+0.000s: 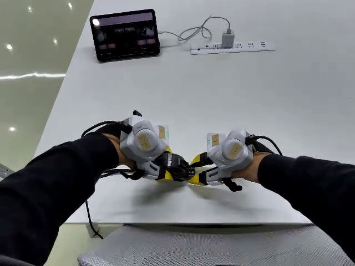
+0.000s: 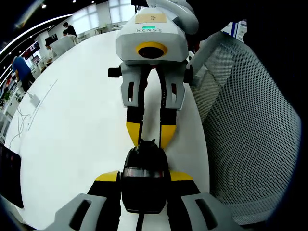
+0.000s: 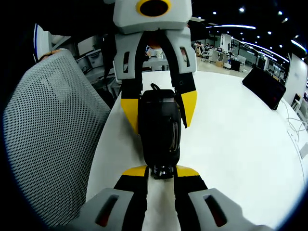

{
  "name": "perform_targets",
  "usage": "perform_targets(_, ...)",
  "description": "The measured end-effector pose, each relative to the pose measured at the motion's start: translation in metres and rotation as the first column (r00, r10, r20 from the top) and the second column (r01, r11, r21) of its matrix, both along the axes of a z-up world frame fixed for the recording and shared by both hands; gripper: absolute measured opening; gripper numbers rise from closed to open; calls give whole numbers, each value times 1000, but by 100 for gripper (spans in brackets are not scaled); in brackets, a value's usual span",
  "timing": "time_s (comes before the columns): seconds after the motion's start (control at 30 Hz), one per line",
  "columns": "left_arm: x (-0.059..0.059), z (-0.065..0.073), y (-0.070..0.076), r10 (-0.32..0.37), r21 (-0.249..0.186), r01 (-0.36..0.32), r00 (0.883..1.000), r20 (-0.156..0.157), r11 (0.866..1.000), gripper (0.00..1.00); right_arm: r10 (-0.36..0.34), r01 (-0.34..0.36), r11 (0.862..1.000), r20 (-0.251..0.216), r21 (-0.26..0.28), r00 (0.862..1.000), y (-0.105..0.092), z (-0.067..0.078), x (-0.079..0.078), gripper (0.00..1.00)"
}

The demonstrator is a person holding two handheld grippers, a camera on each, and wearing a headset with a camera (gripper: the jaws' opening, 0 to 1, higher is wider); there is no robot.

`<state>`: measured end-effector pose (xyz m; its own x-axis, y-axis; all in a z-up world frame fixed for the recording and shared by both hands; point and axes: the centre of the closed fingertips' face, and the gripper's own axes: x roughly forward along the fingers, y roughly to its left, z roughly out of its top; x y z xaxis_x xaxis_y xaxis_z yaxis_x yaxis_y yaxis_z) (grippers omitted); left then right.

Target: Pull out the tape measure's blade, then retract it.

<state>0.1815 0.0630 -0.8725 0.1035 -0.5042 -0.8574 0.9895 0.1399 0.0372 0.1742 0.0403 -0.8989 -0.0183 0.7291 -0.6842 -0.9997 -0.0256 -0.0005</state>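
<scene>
A black tape measure (image 1: 177, 165) is held just above the white table (image 1: 249, 94), near its front edge. My left gripper (image 1: 173, 167) is shut on its body, and its yellow-tipped jaws press both sides of the case (image 2: 144, 185) in the left gripper view. My right gripper (image 1: 194, 169) faces it from the right. In the right gripper view the right gripper (image 3: 161, 172) is shut on the blade's end hook (image 3: 162, 172) at the mouth of the case (image 3: 159, 130). No length of blade shows between the case and the hook.
A dark tablet (image 1: 125, 34) stands at the table's far left. A white power strip (image 1: 233, 47) with a plugged charger (image 1: 228, 40) and cable lies at the far middle. A grey mesh chair seat (image 1: 222, 246) sits below the table's front edge.
</scene>
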Motion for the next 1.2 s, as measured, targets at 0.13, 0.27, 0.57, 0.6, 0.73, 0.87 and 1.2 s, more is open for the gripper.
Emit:
perform_targets(0.13,1,0,0,11,-14,-11,1000,-12,1000,32,4,-4,1000,4,-1,1000,-2,-1,-1,11)
perform_targets(0.27,0,1,0,23,-24,-23,1000,-19,999,32,-24,24,1000,-24,-8,999,-4,-2,-1,9)
perform_targets(0.57,1,1,-1,32,-30,-32,999,-19,999,32,-20,19,999,-27,-34,999,-16,-2,0,9)
perform_targets(0.6,1,1,-1,32,-31,-32,999,-20,999,32,-13,13,999,-25,-35,1000,-17,-2,-1,9)
perform_targets(0.73,1,1,-1,25,-27,-25,999,-20,999,32,13,-13,999,8,-41,1000,-13,-3,-3,11)
perform_targets(0.87,1,1,-2,26,-24,-27,999,-18,999,33,-1,1,999,-18,-43,1000,-13,-3,-1,12)
perform_targets(1.2,0,0,-1,28,-22,-28,999,-17,999,33,-35,31,998,-56,-61,998,-6,-8,-1,11)
